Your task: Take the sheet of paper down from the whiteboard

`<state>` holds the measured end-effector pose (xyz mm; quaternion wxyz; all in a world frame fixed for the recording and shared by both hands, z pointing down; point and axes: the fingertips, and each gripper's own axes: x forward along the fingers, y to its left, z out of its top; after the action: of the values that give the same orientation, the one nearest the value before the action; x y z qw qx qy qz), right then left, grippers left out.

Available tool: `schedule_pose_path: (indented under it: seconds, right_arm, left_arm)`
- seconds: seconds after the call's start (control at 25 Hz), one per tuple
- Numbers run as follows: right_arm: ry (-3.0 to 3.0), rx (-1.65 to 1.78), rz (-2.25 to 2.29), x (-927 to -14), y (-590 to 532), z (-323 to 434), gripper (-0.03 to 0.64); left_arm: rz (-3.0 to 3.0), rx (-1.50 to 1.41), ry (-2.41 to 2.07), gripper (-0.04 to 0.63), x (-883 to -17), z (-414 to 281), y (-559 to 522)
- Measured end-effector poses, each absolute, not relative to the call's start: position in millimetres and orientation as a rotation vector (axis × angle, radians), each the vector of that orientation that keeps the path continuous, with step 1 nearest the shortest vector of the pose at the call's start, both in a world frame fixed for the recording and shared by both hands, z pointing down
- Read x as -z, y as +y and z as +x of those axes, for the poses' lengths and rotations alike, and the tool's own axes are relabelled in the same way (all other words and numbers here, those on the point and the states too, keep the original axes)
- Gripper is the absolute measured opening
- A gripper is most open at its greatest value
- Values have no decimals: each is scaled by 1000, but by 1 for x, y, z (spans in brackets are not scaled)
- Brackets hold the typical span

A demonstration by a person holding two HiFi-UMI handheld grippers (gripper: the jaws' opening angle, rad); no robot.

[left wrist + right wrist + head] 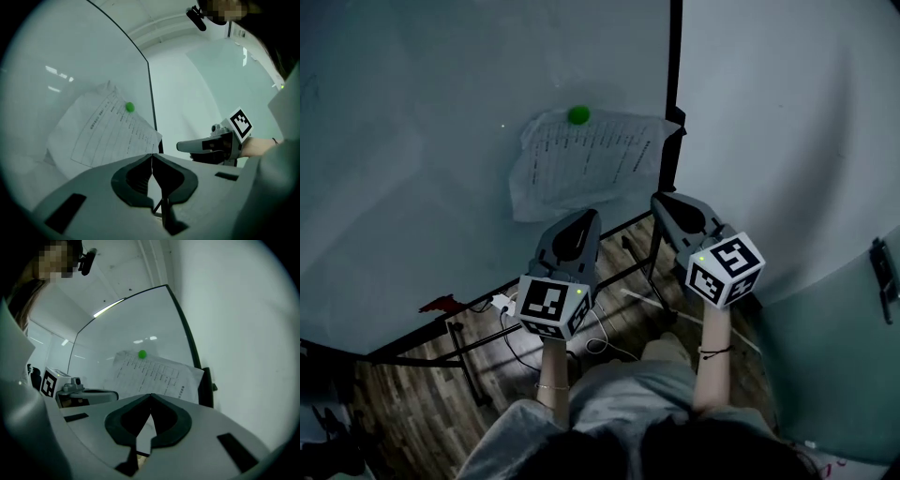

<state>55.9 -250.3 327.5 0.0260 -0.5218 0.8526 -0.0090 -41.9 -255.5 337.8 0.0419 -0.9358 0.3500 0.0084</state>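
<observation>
A printed sheet of paper (586, 161) hangs on the whiteboard (412, 187), pinned near its top edge by a green round magnet (578, 114). The sheet (110, 129) and magnet (130, 107) show in the left gripper view, and the same sheet (154, 376) and magnet (142, 354) in the right gripper view. My left gripper (584, 219) is shut and empty, just below the sheet's lower edge. My right gripper (659, 202) is shut and empty too, below the sheet's lower right corner. Neither touches the paper.
The whiteboard's black right frame edge (674, 84) runs beside the sheet, with a pale wall (787, 141) to its right. Its black stand legs (469, 356) and a white cable (600, 333) lie on the wooden floor below. A red item (441, 305) sits on the board's lower rail.
</observation>
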Motion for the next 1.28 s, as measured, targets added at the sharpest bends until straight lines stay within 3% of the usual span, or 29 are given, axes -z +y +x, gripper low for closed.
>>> schedule_pose_path:
  seconds: [0.76, 1.2, 1.28]
  right_arm:
    - [2815, 217, -1383, -344, -303, 88, 2]
    - [2840, 364, -1332, -376, -325, 96, 3]
    - [2844, 403, -1321, -383, -329, 98, 27]
  left_arm:
    - [-2551, -94, 1428, 9, -260, -33, -288]
    - [-2417, -143, 1549, 49, -227, -27, -307]
    - [-2403, -135, 1553, 65, -225, -26, -308]
